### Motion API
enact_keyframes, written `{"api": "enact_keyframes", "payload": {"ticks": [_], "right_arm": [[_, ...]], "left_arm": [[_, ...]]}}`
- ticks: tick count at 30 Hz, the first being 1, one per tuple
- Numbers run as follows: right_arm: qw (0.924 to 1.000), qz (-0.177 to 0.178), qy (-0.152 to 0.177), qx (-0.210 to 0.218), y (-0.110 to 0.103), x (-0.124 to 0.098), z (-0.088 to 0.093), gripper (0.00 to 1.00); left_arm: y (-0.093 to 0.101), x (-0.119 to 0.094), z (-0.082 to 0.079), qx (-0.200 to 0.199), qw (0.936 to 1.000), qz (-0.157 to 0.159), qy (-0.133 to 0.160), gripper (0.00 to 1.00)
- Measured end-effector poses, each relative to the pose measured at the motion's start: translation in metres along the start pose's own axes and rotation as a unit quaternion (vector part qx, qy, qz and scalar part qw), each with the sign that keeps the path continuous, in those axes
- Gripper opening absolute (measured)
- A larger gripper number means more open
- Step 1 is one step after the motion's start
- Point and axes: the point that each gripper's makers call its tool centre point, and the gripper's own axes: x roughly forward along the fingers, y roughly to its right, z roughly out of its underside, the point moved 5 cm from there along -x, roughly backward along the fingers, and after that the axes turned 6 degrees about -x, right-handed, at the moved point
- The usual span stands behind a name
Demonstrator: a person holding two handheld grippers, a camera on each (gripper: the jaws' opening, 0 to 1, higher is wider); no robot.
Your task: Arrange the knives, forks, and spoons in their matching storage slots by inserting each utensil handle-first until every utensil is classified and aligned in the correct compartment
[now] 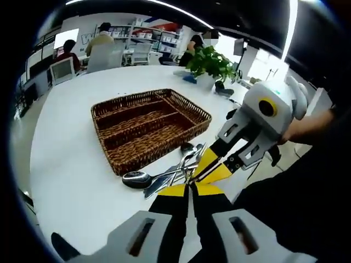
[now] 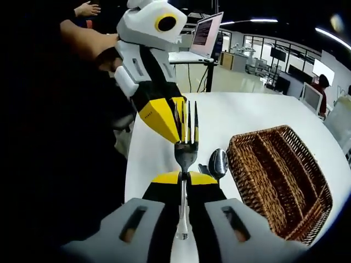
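The right gripper (image 2: 183, 183) clamps a silver metal fork (image 2: 185, 150) by its neck — tines up, handle trailing back between the jaws. The left gripper (image 1: 191, 189) sits clenched, empty, near the loose cutlery pile (image 1: 164, 175). The brown woven wicker tray (image 2: 299, 203) lies at three o'clock of the fork. Best swing the handle toward one long slot, then lower it level — no dragging on the weave.
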Motion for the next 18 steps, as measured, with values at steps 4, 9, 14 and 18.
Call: {"api": "enact_keyframes", "payload": {"ticks": [4,9,14,18], "right_arm": [[1.0,-0.002,0.009,-0.003,0.0,0.0,-0.002,0.02],[0.9994,-0.005,0.03,0.019,0.001,-0.003,-0.005,0.03],[0.9996,-0.001,0.024,0.013,0.004,-0.004,-0.005,0.01],[0.9998,-0.001,0.017,0.004,0.005,-0.005,-0.006,0.01]], "left_arm": [[0.0,-0.002,-0.003,-0.003,1.0,-0.002,0.008,0.01],[-0.001,-0.006,-0.009,-0.005,0.9997,-0.004,0.025,0.0],[0.001,-0.006,-0.011,0.006,0.9995,0.015,0.029,0.02],[0.003,-0.006,-0.018,0.01,0.9982,0.02,0.056,0.15]]}}
